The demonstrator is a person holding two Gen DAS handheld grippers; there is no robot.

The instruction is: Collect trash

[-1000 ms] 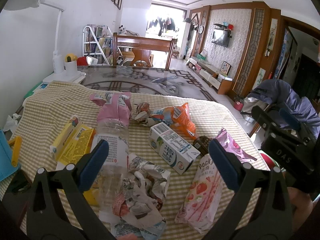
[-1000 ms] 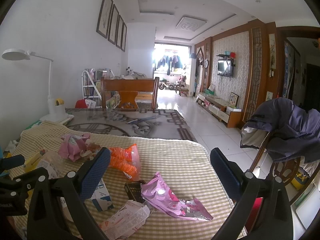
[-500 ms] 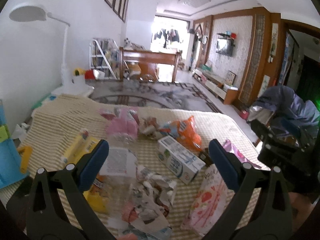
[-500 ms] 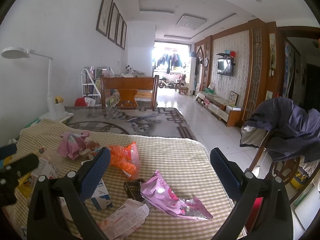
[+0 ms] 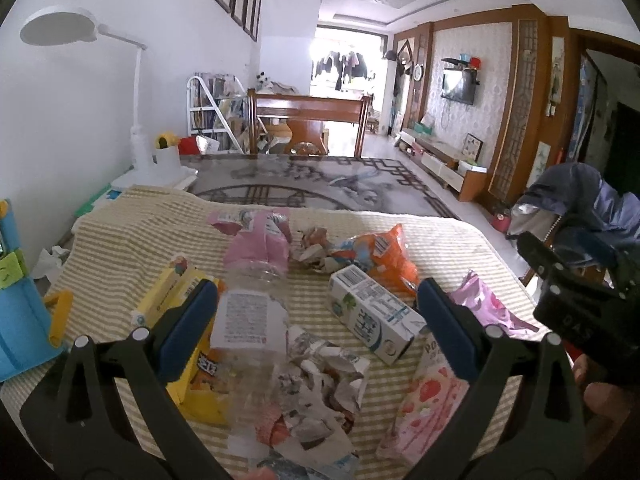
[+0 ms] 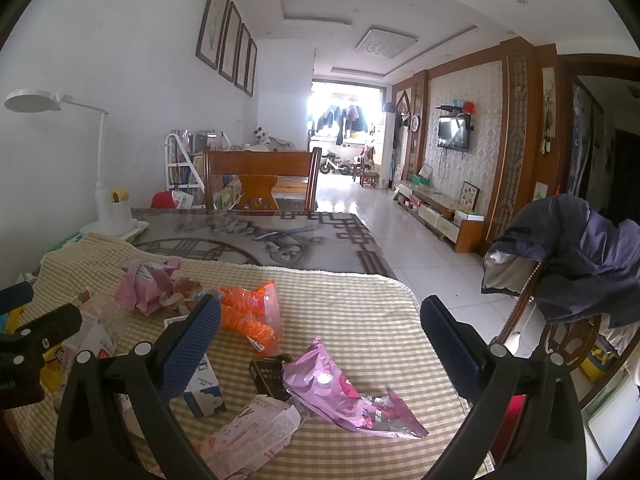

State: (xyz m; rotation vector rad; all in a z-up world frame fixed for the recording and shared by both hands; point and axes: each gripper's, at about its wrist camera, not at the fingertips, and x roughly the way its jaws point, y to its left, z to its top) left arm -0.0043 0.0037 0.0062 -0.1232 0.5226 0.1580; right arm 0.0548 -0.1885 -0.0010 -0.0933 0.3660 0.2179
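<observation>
Trash scattered on checkered desk (image 5: 120, 240); we hover both claws wide, empty. Left claw (image 5: 316, 316) over crumpled bottle (image 5: 252, 312) (slippery, grip label middle). Right claw (image 6: 320, 336) above pink wrapper (image 6: 344, 396).

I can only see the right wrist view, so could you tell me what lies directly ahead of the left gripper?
Observer: A crumpled paper wad lies on the cloth between the fingers of the left gripper, which is open and holds nothing.
Operator: Thank you. Is there any container on that side?
Observer: A blue container with a yellow handle stands at the far left edge. I cannot tell whether it is a bin.
Operator: And what is beside the clear bottle?
Observer: A flattened yellow packet lies left of the clear bottle, partly hidden behind the gripper's left finger.
</observation>
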